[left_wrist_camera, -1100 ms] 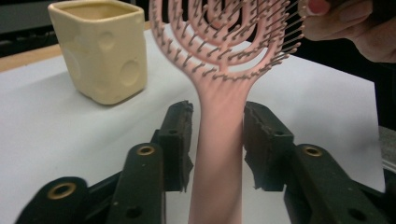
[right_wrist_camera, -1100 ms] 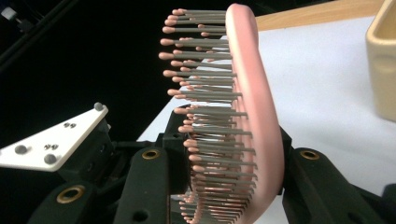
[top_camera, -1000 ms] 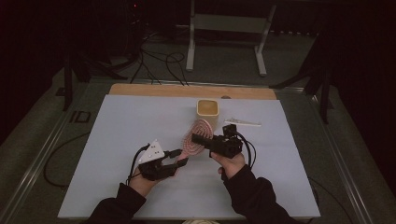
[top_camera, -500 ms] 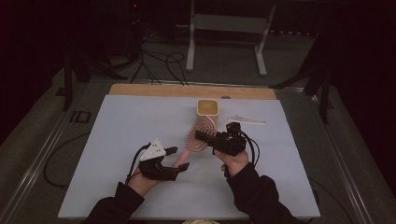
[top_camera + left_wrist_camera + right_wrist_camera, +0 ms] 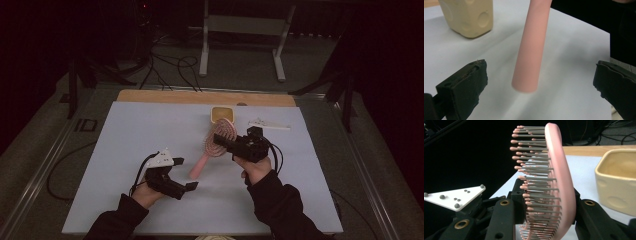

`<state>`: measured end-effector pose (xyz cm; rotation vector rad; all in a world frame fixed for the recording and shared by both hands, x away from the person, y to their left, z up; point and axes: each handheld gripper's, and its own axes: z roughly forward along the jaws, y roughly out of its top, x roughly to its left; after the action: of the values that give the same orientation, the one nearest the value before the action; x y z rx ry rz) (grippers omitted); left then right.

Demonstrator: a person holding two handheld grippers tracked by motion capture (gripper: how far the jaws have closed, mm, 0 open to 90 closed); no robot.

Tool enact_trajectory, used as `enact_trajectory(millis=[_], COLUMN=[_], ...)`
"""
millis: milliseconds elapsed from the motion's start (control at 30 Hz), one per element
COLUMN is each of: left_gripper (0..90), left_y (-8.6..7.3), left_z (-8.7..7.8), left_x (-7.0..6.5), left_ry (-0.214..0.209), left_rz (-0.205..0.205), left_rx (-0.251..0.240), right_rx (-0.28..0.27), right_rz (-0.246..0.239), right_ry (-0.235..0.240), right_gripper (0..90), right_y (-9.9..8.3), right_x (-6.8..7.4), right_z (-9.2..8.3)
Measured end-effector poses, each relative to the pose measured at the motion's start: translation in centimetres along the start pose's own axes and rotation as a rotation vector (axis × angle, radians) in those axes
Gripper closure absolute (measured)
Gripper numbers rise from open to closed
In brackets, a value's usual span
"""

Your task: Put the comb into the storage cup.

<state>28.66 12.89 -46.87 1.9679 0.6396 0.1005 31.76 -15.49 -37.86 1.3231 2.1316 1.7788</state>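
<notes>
You've got one pink hairbrush, one cream cup, one little white piece by it, and two claws, left claw and right claw, on the counter.

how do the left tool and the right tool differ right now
The left tool has its jaws spread wide, just opened, with nothing pressed between them; the right tool is shut on the head of the pink plastic hairbrush. The left tool sits low near the white table cover, below the brush's handle end, while the right tool holds the brush head up, handle slanting down. Both are black, hand-held, with trailing cables.
</notes>
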Motion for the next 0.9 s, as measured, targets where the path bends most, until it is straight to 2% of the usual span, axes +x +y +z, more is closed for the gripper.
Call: enact_trajectory(millis=[133,400,600,900], left_gripper=[0.0,0.0,0.0,0.0], left_y=[-0.2,-0.5,-1.8,-3.8], left_z=[-0.8,-3.1,-4.6,-5.9], left_x=[0.1,0.7,1.2,1.6], left_ry=[0.014,0.028,0.044,0.084], left_rz=[0.013,0.006,0.010,-0.008], left_rx=[0.008,-0.006,0.002,0.003], right_rx=[-0.017,-0.058,-0.093,-0.138], right_rz=[-0.016,-0.037,-0.039,-0.073], right_ry=[-0.003,-0.012,-0.023,-0.052], right_gripper=[63.8,63.8,63.8,63.9], right_y=[0.7,2.0,3.1,5.0], right_x=[-0.1,-0.3,-0.7,-0.7], right_z=[-0.4,-1.4,-2.4,-3.4])
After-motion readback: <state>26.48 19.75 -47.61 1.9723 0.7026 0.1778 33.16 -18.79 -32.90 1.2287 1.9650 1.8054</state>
